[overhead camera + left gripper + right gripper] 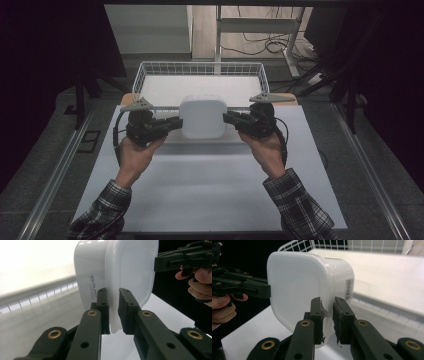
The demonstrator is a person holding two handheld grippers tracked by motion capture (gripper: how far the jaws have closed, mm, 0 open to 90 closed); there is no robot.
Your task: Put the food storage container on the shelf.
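A white plastic container (202, 118) with a lid hangs above the table, held from both sides. My left gripper (176, 123) is shut on the lid's rim at the container's left edge; in the left gripper view the rim (114, 312) sits pinched between the two black jaws. My right gripper (229, 118) is shut on the rim at the opposite edge, and the right gripper view shows the container (312, 282) with a barcode label clamped between the pads (317, 315). Each gripper view shows the other gripper at the container's far side.
A white wire basket (200, 75) with a white liner stands just behind the container at the table's far edge. The white table top (210, 185) lies below. Dark floor, metal rails and a stand with cables surround the table.
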